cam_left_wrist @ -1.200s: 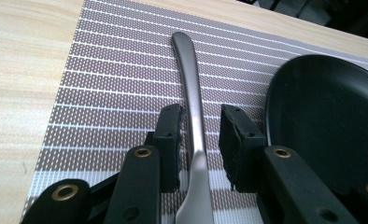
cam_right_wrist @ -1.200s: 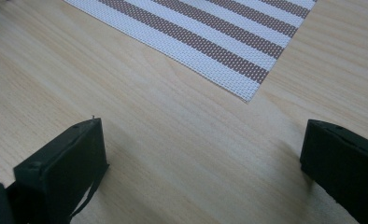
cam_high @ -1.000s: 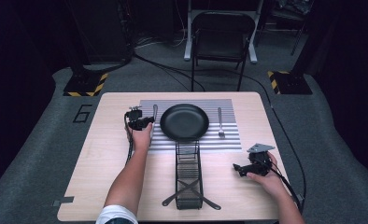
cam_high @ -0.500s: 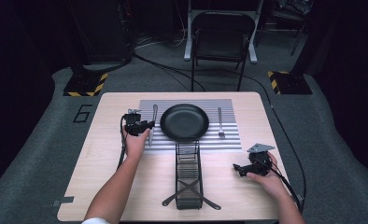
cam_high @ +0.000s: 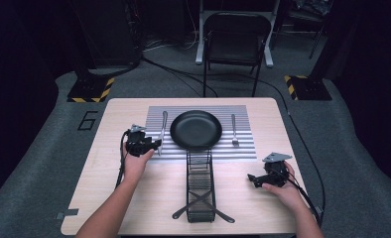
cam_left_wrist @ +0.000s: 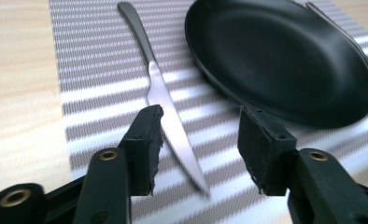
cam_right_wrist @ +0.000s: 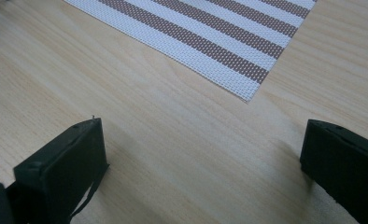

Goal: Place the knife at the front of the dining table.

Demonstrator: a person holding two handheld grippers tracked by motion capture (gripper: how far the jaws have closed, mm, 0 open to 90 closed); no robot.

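The left gripper (cam_left_wrist: 198,135) has just been opening its jaws; the knife (cam_left_wrist: 166,95) is lying free between them on the striped mat (cam_left_wrist: 98,84), beside the black plate (cam_left_wrist: 285,60). The right gripper (cam_right_wrist: 201,154) is gaping wide over bare table (cam_right_wrist: 173,140).

Bright, evenly lit table; dark surroundings; slightly soft.

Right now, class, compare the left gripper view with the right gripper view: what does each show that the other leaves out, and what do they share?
Left gripper view alone: the knife lying flat on the mat, its blade tip between the left tool's open jaws, which have just been opening, and the black plate beside it.

Right gripper view alone: a corner of the mat ending on bare wooden table, with nothing between the right tool's wide-open jaws.

Both: the striped placemat and light wood table.
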